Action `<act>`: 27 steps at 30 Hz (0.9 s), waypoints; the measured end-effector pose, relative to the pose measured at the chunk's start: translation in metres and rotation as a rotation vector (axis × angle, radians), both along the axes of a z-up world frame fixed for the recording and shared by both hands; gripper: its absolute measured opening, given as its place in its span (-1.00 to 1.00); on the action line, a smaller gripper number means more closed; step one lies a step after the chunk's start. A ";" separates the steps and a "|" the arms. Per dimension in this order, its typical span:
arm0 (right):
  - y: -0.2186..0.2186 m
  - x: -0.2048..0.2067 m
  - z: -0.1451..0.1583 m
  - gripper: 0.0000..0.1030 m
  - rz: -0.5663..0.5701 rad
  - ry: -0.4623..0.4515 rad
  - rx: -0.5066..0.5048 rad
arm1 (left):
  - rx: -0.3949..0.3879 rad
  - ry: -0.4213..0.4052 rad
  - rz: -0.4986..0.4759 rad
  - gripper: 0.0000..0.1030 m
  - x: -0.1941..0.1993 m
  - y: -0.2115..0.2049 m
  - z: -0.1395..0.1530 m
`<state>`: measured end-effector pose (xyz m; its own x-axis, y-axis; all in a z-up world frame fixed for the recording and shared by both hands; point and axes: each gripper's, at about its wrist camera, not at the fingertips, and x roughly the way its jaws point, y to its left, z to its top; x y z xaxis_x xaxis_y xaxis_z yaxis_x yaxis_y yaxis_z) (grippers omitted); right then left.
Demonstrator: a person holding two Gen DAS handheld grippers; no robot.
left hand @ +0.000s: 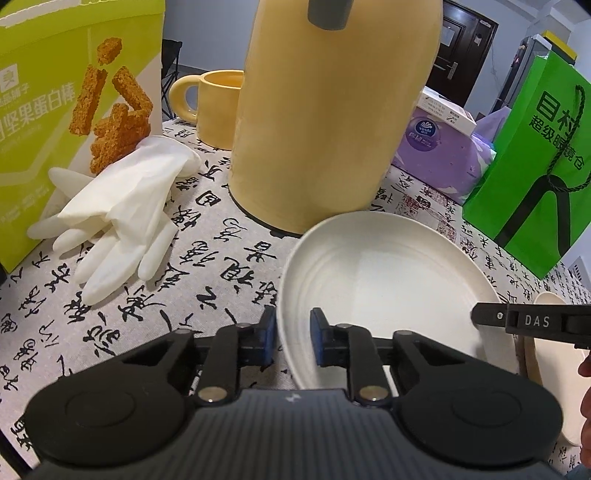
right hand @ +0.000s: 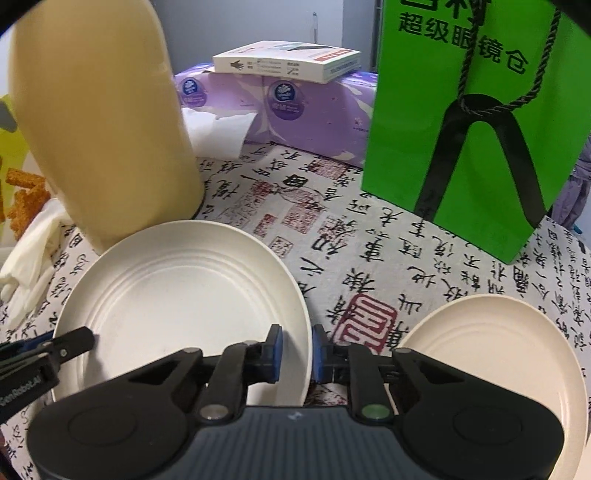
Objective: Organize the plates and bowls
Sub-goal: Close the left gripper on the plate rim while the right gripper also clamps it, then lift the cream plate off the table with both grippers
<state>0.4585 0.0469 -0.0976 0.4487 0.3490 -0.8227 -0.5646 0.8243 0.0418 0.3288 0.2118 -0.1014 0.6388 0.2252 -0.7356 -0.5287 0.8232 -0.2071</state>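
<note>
Yellow jug (right hand: pixel 99 122) crowds plate (right hand: pixel 177 295) from behind-left, green bag (right hand: pixel 476 122) blocks right rear, bare tablecloth (right hand: pixel 325 236) between them passable, second plate (right hand: pixel 491 354) near right.

We see a table w/ a white tablecloth (left hand: pixel 221 258) printed all over in black calligraphy & red seal stamps. Behind it, a pale grey-blue wall (left hand: pixel 207 33) runs across the back. Far right in the left wrist view there's a dark brown door (left hand: pixel 458 48) w/ a metal handle, paper stuck on it. Left of centre we make out a dark folding chair (left hand: pixel 171 62) by the wall. Light is even, indoor, soft shadows.
</note>
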 end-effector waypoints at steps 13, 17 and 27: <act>0.000 0.000 -0.003 -0.59 -0.001 0.032 0.019 | 0.020 0.002 0.001 -0.66 0.000 -0.002 0.002; 0.001 -0.003 -0.002 -0.66 0.005 0.020 0.012 | 0.017 0.005 0.010 -0.65 0.000 -0.001 0.002; -0.004 -0.013 0.006 -0.74 0.010 -0.011 0.043 | 0.056 -0.009 0.024 -0.65 -0.005 -0.005 0.007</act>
<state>0.4458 0.0430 -0.0920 0.4536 0.3887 -0.8020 -0.5734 0.8162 0.0712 0.3242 0.2063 -0.0947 0.6390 0.2810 -0.7160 -0.5467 0.8208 -0.1658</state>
